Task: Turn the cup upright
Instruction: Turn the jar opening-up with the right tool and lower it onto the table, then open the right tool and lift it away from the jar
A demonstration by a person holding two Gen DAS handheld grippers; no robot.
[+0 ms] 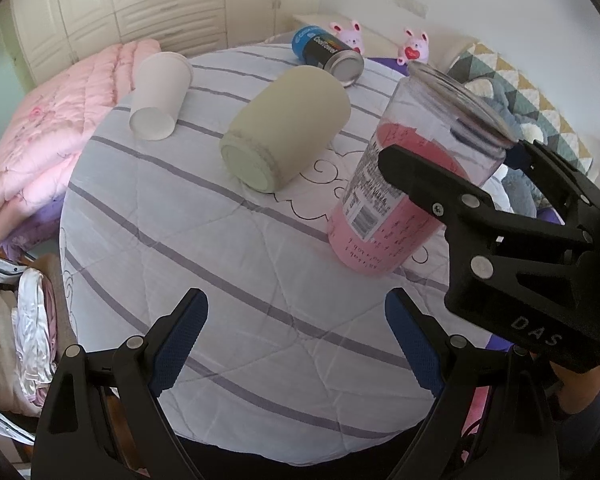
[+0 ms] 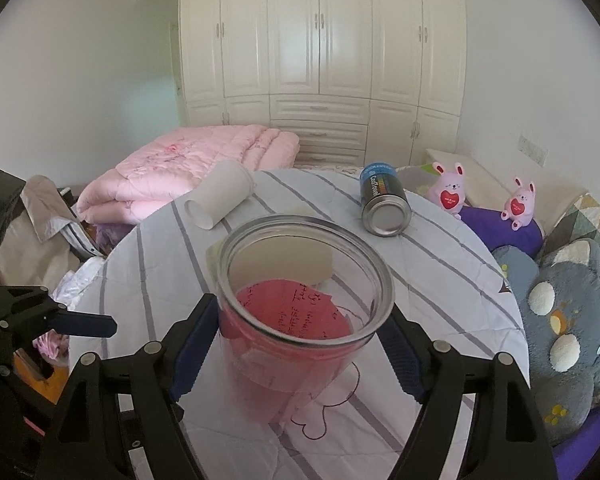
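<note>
Right fingers clamp clear cup, tilted, base touching striped surface. Left fingers spread wide, empty. Beige cup on side.

Obscured or unreadable items

Beige cup: mostly hidden behind the glass cup. Pink insert handwriting: too small to read. Left gripper: cut off at frame edge.

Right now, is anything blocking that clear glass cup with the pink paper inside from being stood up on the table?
Nothing visible. The right gripper holds the clear glass cup, tilted, its base over bare striped tablecloth; the beige cup lies apart.
</note>
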